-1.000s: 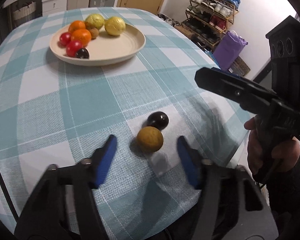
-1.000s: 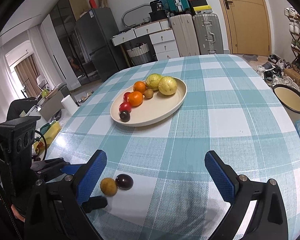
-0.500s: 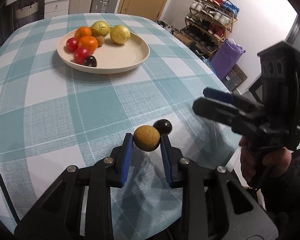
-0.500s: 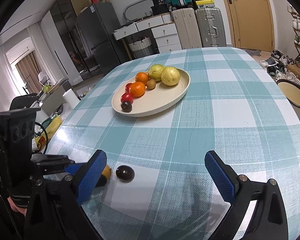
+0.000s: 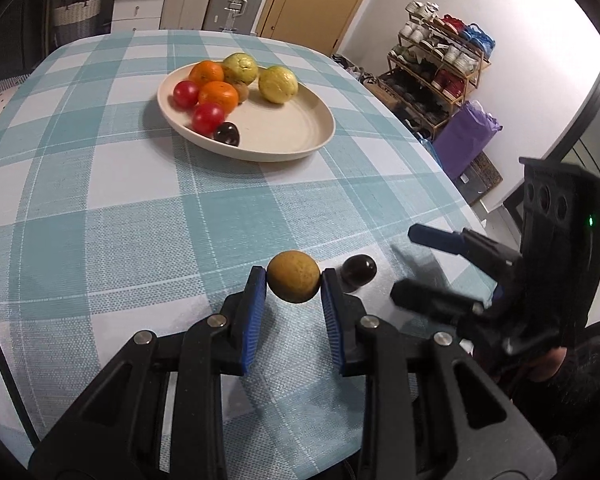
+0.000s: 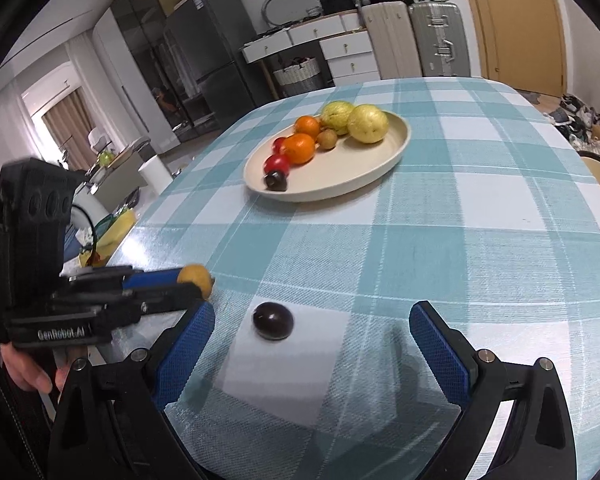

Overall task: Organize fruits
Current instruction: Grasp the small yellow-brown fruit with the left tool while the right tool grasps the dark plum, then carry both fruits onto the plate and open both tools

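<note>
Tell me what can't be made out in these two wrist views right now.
- Right wrist view: the tan fruit is mostly hidden behind the left gripper's fingers.
- Left wrist view: the right gripper is motion-blurred at the frame's right side.
- Both views: the small brown fruit on the plate is partly covered by an orange; its kind is unclear.
- Right wrist view: the dark fruit on the plate is blurred.

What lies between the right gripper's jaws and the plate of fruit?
Only a dark fruit just ahead of the open right gripper; beyond it bare checked cloth to the plate, in the right wrist view.
</note>
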A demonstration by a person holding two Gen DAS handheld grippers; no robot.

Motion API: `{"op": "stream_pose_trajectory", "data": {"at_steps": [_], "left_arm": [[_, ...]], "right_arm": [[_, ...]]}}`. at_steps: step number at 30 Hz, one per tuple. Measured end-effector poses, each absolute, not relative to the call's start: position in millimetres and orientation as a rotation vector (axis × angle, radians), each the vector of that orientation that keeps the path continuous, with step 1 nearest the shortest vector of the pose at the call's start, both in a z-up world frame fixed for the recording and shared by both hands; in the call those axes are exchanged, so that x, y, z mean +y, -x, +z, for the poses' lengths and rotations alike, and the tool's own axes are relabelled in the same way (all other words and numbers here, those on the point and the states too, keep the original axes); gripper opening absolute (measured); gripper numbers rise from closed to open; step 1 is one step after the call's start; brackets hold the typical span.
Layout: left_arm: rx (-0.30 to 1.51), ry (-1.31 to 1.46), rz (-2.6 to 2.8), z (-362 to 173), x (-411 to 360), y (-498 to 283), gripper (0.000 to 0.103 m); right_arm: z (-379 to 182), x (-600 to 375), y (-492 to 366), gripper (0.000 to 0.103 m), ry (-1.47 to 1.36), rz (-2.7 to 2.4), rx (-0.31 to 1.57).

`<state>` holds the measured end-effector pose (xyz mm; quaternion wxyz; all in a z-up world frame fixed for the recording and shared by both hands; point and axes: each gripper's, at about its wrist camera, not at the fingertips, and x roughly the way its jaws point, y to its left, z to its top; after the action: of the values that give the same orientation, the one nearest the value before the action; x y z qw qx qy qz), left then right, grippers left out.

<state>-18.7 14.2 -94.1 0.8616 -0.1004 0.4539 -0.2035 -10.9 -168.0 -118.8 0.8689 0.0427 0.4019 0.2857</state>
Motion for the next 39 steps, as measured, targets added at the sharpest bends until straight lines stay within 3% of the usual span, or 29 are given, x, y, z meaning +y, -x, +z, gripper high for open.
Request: {"op": "stream_pose_trajectory", "data": {"at_steps": [4, 10, 18, 20, 39], "left_arm": [[0.950, 0.222, -0.417, -94, 18, 17, 0.025], [0.953, 0.224, -0.413, -95, 18, 18, 0.025], [0.937, 0.230, -0.407, -90, 19, 14, 0.025], [0.928, 0.229, -0.401, -86, 20, 11, 0.025], [0.884, 0.216, -0.398, -61, 13, -75, 0.025]], "right_arm": [[-123, -156, 15, 0.099, -0.058, 0.636, 0.844], [-133, -146, 13, 0.081, -0.044, 0.629, 0.859], [-136, -143, 17, 0.032, -0.016, 0.629, 0.832], [-134, -141, 20, 0.026, 0.003, 0.634, 0.815], [-94, -155, -47, 0.025, -0.104, 0.646, 0.732]]}}
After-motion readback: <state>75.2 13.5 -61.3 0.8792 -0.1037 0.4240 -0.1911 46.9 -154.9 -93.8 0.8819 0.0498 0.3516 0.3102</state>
